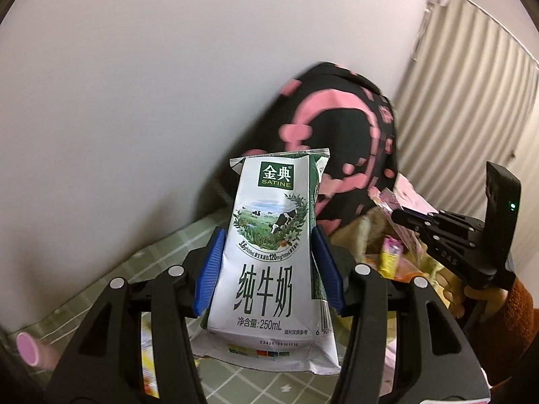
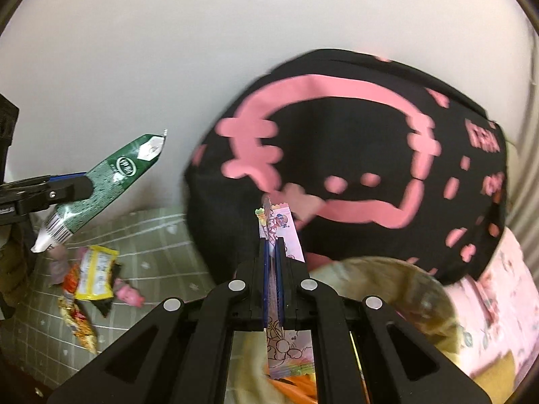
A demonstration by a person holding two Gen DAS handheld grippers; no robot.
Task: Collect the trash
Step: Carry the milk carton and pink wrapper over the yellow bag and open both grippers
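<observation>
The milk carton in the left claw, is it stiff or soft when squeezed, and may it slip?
The milk carton looks flattened and creased, so it is probably empty, light and yielding under the left claw. The ribbed blue pads press its narrow sides, so slipping seems unlikely. Its top flap is torn open; leftover drops might spill if tilted.

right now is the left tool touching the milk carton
Touching. The left wrist view shows the left tool with both blue pads pressed against the sides of the milk carton, lifted off the table.
</observation>
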